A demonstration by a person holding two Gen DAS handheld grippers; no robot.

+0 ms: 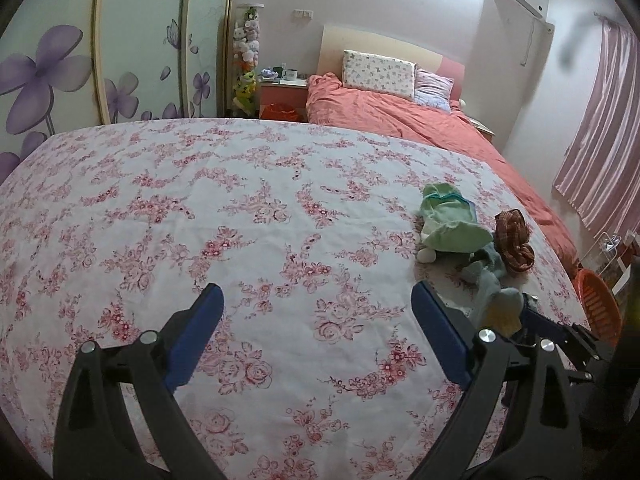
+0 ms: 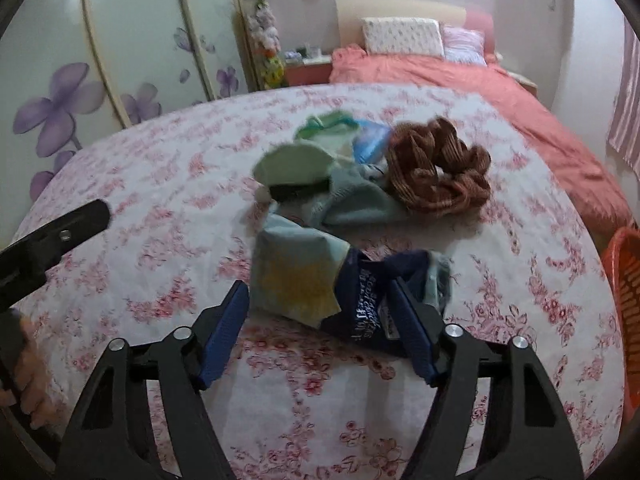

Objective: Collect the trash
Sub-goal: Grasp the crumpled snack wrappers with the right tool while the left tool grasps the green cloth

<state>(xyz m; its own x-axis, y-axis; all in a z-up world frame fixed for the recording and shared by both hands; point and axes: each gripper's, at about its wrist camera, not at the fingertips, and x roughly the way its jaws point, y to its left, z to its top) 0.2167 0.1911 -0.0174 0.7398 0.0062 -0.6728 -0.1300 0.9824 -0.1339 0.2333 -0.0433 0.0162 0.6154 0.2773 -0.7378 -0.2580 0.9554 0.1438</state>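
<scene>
Left gripper [image 1: 316, 300]: fingers spread wide, holding nothing, above the floral cloth [image 1: 200, 200].
Right gripper [image 2: 320, 312]: fingers wide apart around a blue-and-yellow wrapper [image 2: 296, 276]; whether they touch it cannot be told.
Trash pile: green bag [image 2: 292, 164], brown scrunchie [image 2: 440, 168], grey-blue cloth [image 2: 352, 200], near the cloth's right edge.
Basket [image 2: 628, 280]: orange, off the right edge.

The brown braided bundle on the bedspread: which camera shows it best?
The right wrist view: the brown braided bundle sits near centre, large and unobstructed, though slightly blurred. The left wrist view shows it smaller, toward the right edge, behind the green cloth.
</scene>
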